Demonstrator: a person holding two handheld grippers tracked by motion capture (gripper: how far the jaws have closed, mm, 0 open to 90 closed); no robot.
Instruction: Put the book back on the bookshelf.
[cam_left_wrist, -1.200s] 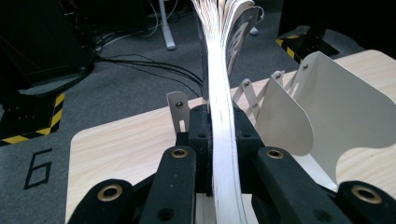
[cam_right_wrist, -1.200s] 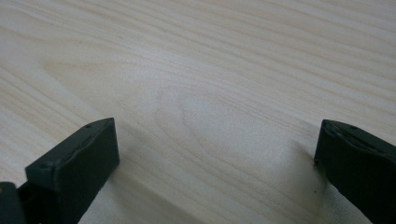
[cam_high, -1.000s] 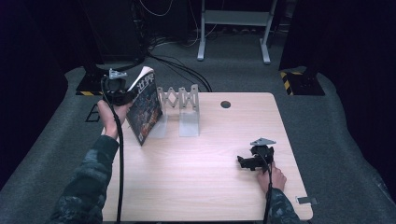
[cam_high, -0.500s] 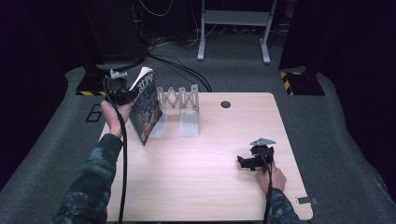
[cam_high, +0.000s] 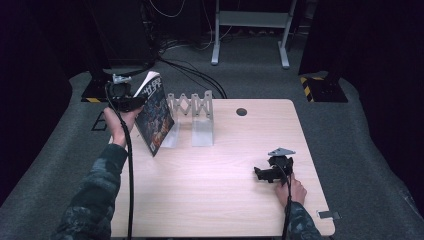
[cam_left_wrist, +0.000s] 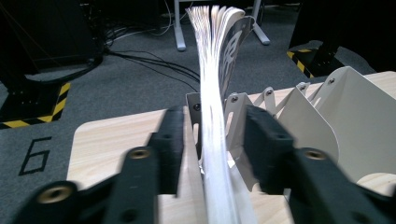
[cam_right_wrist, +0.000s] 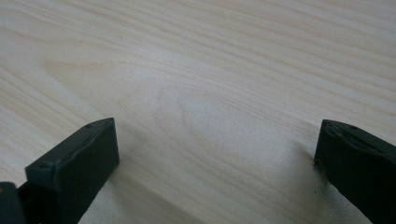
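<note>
Left gripper (cam_left_wrist: 212, 154) jaws closed narrow on page edges of book (cam_left_wrist: 215, 116), one jaw each side, pages fanning above. Book (cam_high: 155, 112) tilted, lower corner on table (cam_high: 210, 200) at far left, leaning beside leftmost divider of white accordion rack (cam_high: 192, 107). Left hand (cam_high: 120, 122) grips handle at table's far-left edge, cable trailing down forearm. Right gripper (cam_right_wrist: 215, 154) jaws wide apart, holding nothing, tips low over bare wood. Right gripper (cam_high: 270, 172) sits near right edge, well apart from book, right hand (cam_high: 290, 190) behind it.
</note>
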